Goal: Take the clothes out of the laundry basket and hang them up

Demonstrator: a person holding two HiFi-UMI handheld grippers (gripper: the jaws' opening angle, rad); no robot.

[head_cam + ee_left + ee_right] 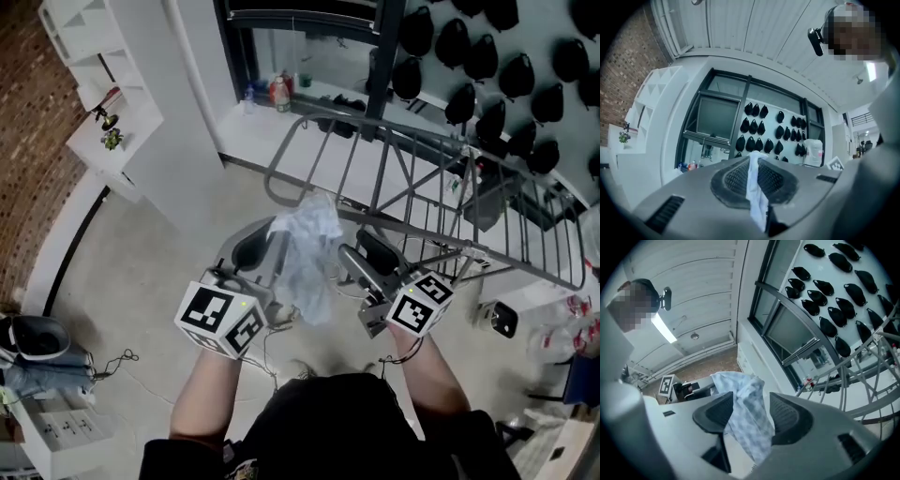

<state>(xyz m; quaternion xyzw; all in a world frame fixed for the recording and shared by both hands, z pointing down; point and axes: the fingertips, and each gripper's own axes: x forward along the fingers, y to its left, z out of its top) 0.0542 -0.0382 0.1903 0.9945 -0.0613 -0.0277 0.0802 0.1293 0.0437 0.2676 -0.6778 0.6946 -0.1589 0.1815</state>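
Head view, left to right. A white shelf unit (101,89) stands at far left. Left gripper (251,246): its 2 jaws are pressed together on a fold of the pale checked cloth (307,251), which hangs crumpled between the 2 grippers, above the floor and in front of the person. Right gripper (367,255): its 2 jaws stand apart, with the cloth draped loosely in the gap, unpinched. A grey metal drying rack (441,187) stands just beyond, to the right. Rows of black objects (487,56) hang on the far-right wall.
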